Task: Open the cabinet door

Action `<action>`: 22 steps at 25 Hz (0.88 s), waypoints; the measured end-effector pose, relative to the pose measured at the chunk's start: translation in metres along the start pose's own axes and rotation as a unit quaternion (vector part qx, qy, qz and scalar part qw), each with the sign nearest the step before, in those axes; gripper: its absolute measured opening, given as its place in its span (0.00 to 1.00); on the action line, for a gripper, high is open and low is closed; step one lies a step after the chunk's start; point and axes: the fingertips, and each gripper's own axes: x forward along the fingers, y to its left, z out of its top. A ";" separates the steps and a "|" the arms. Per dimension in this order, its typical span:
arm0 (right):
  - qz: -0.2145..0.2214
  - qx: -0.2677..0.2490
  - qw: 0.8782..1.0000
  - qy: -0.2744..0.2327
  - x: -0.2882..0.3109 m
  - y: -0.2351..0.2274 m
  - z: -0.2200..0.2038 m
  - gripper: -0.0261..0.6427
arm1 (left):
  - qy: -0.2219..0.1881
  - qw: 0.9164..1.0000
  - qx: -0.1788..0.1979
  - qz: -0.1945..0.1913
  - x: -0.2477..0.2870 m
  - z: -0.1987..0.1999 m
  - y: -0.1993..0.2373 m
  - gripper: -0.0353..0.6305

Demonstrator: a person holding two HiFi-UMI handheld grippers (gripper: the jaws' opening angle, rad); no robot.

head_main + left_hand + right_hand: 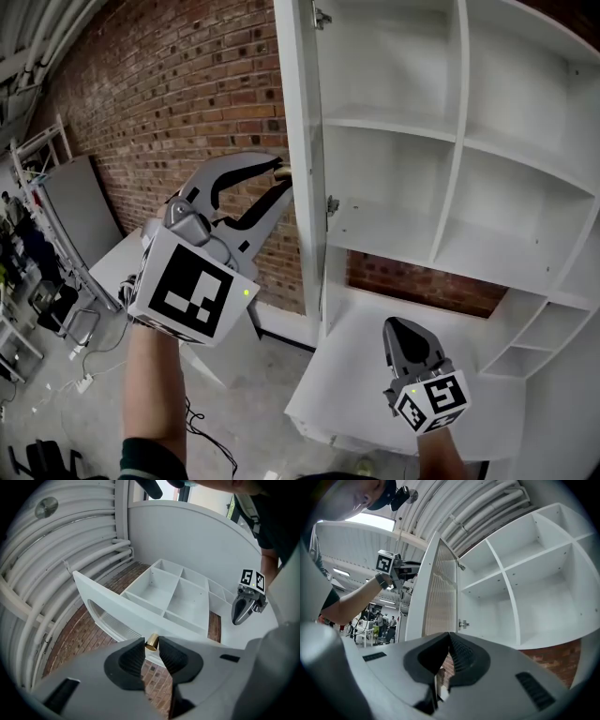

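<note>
The white cabinet (459,141) has bare shelves, and its door (298,141) stands swung out, edge-on in the head view. A small brass knob (152,641) sticks out of the door's (117,606) face. My left gripper (151,645) is held level with both pads against this knob. In the head view the same gripper (281,180) reaches the door's edge at the knob (280,170). My right gripper (398,323) hangs lower, in front of the cabinet's bottom board, jaws together and nothing in them. Its own view shows the shut jaws (449,637) pointing at the door's ribbed inner face (440,597).
A brick wall (178,103) runs behind and left of the cabinet. A white board (356,375) juts out below the shelves. A grey panel (80,211) and a white table (117,262) stand at the left, with cables (84,380) on the floor. People stand far off (379,620).
</note>
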 end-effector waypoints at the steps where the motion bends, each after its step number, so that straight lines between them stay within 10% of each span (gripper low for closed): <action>1: 0.002 0.000 1.000 0.001 0.002 0.004 -0.001 0.04 | 0.001 1.000 0.000 0.003 -0.002 -0.003 0.002 0.18; 22: 0.008 -0.005 1.000 0.015 0.016 0.029 -0.010 0.04 | 0.039 0.995 -0.038 0.085 -0.035 -0.081 0.042 0.18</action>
